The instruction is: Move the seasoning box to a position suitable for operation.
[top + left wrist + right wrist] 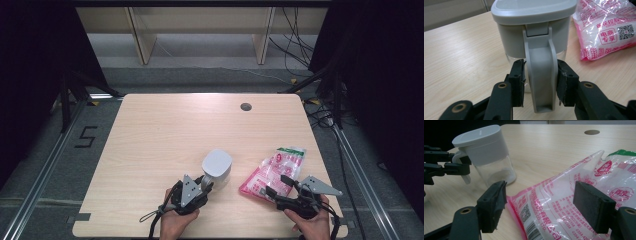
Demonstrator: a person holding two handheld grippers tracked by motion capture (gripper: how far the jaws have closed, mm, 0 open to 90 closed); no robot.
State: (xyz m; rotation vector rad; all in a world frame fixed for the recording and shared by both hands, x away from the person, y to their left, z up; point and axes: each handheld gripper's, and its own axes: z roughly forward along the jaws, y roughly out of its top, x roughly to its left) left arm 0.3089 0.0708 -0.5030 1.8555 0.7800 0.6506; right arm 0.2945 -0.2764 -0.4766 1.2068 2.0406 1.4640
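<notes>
Worktop (165,135) of pale wood grain, seen from the high view, bearing two things near the person's edge: a grey-lidded jug (217,168) toward the middle and a pink-printed plastic bag (274,170) to its right, the two near each other but apart; left gripper (204,189) held in the person's left hand (176,222) just behind the jug; right gripper (276,186) held in the right hand (312,225) at the near end of the bag; jug (531,30) standing upright in the left gripper view, with an opaque grey lid and collar above a clear lower body, its grey handle (541,75) facing the camera and hanging down between the two black fingers (517,80); fingers of the left gripper drawn in on either side of the handle, the right pad against its edge, the left pad at or almost at the other edge, so a grip on the handle; bag (574,202) lying flat in the right gripper view, clear film with pink lettering, a barcode and a green patch at its far end; fingers (592,207) of the right gripper standing wide apart, one on each side of the bag's near corner, neither pad pressing on it; jug (486,155) beyond, with the left gripper (461,168) at its handle; round grey grommet (245,106) set in the worktop's far side, well apart from both things
</notes>
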